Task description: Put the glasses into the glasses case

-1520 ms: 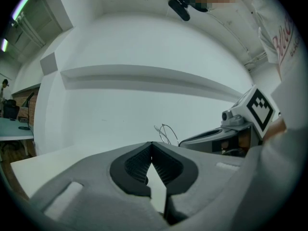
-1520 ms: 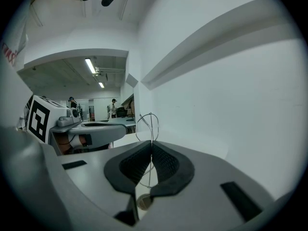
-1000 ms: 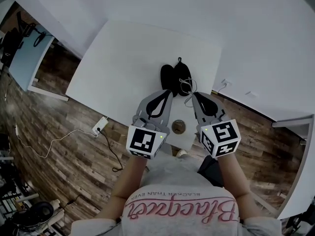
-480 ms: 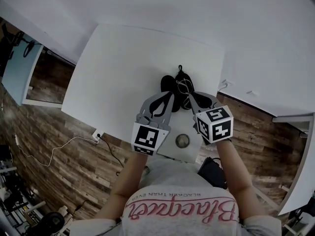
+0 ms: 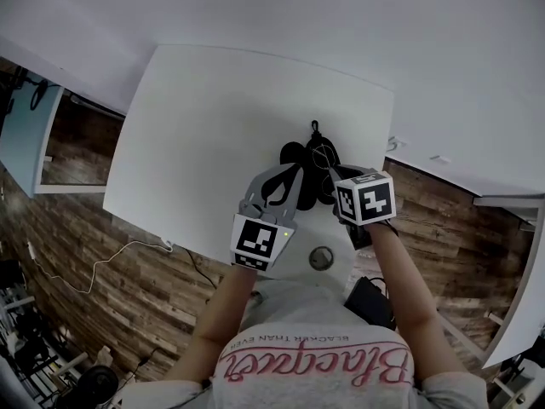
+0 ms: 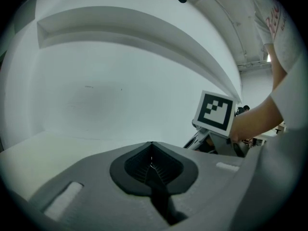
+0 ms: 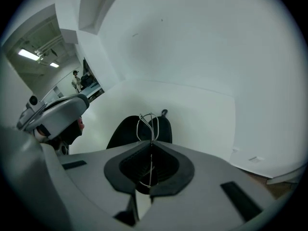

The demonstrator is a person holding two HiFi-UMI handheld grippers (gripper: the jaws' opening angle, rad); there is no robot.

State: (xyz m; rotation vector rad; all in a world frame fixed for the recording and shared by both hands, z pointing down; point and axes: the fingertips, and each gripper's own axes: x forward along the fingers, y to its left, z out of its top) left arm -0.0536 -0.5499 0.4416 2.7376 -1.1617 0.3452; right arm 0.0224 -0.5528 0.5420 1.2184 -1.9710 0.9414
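The black glasses case (image 5: 294, 153) lies open on the white table (image 5: 204, 118), its zip pull at the far end. Thin wire-frame glasses (image 5: 324, 155) hang over the case, and my right gripper (image 5: 331, 171) is shut on them. In the right gripper view the glasses (image 7: 147, 123) stick out past the closed jaws, with the case (image 7: 126, 132) just beyond. My left gripper (image 5: 295, 169) is shut with nothing in it, at the case's near left side. In the left gripper view its jaws (image 6: 152, 144) point at the wall, so the case is hidden there.
A round grommet (image 5: 321, 257) sits in the table near the front edge. The table's right edge (image 5: 385, 156) is close to the case. Wooden floor with a white cable (image 5: 102, 254) lies left. A black object (image 5: 371, 295) lies on the floor by the person.
Both grippers have moved forward over the table. The right one has carried the glasses from the case's near edge to above the case.
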